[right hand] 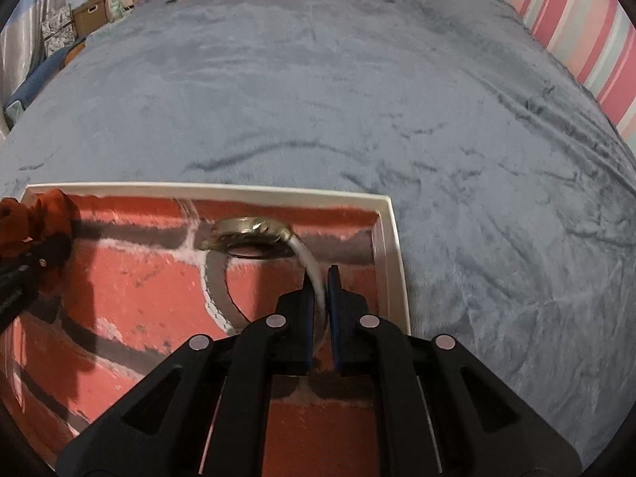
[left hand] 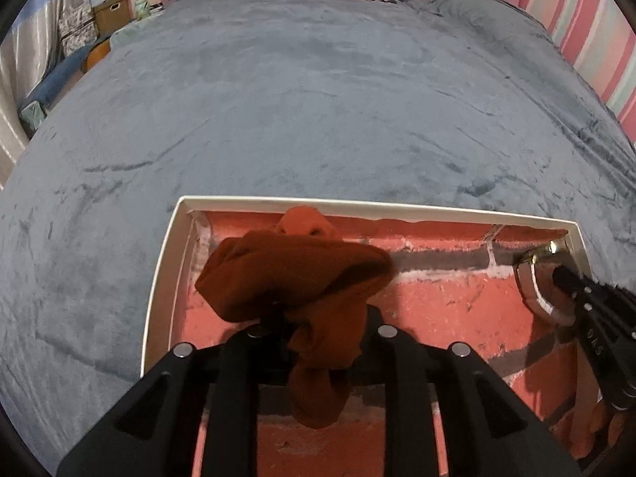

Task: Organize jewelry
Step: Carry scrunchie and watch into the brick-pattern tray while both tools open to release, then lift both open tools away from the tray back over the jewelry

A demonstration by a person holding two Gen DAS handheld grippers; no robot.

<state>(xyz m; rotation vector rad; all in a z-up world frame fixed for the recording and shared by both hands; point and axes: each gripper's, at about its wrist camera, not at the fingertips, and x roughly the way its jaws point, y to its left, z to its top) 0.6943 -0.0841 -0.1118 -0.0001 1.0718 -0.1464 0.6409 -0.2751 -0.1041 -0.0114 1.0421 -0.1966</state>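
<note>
**Ana:** Right claw (right hand: 321, 290) first: what is it doing?

**Ben:** Its blue pads are clamped together on the pale strap of a gold-cased watch (right hand: 254, 234). The case sits at about twelve o'clock from the fingertips, tilted on edge, and the strap loops down to eight o'clock over the floor of the box.

**Ana:** And the left claw (left hand: 314, 318)?

**Ben:** A rust-orange scrunchie (left hand: 294, 274) is bunched over its tips, some fabric hanging down between the fingers. The cloth hides the pads, so I cannot tell whether they press on it or stand slightly apart.

**Ana:** Where does all this sit?

**Ben:** Inside a shallow cream-rimmed box (left hand: 167, 254) lined with a red brick print. The scrunchie is over the far left part, the watch at the far right corner. From the left camera the right claw enters at three o'clock.

**Ana:** Pose?

**Ben:** Both claws tip steeply downward into the box.

**Ana:** Surroundings?

**Ben:** The box rests on a bed with a grey plush blanket (right hand: 357, 99). A striped pink wall (left hand: 588, 28) runs at two o'clock, and a cardboard carton (left hand: 113, 14) stands at eleven.
</note>
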